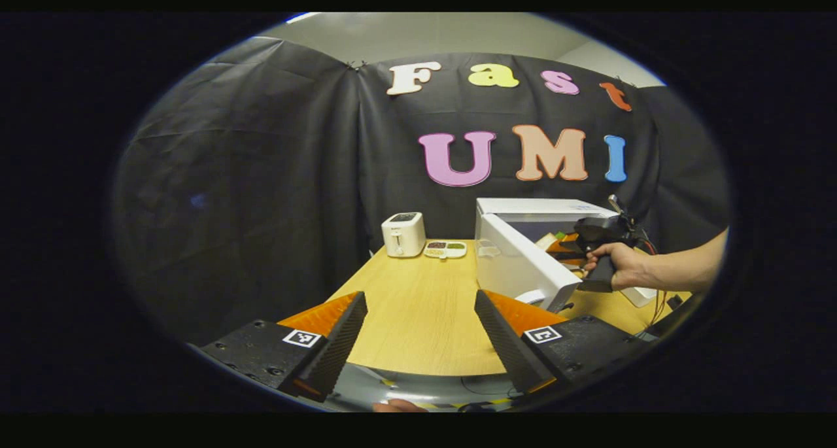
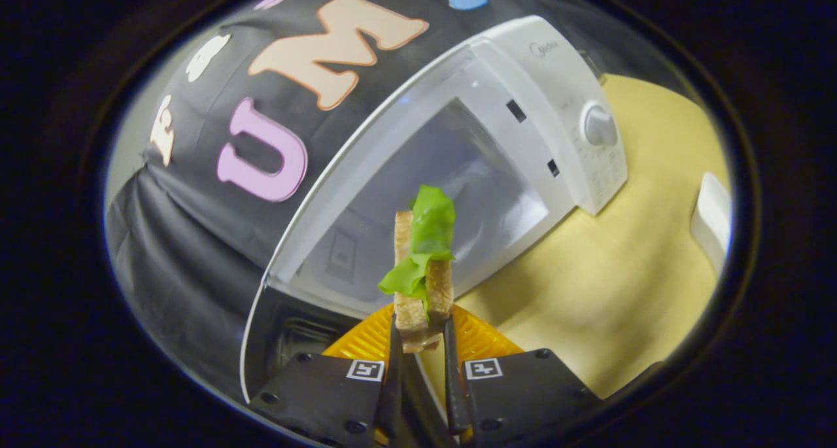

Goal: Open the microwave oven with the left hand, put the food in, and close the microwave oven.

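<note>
Between the two fingers of the right gripper [image 2: 422, 343] stands a sandwich [image 2: 422, 271] with a green leaf, pressed from both sides, just before the open cavity of the microwave oven [image 2: 458, 154]. Its door [image 1: 523, 265] hangs wide open on the wooden table [image 1: 418, 304]. A hand [image 1: 618, 265] carries that gripper there. The left gripper [image 1: 418, 337] is spread wide and holds nothing. Near the cloth wall stand a toaster [image 1: 403, 234] and a small tray [image 1: 445, 249].
</note>
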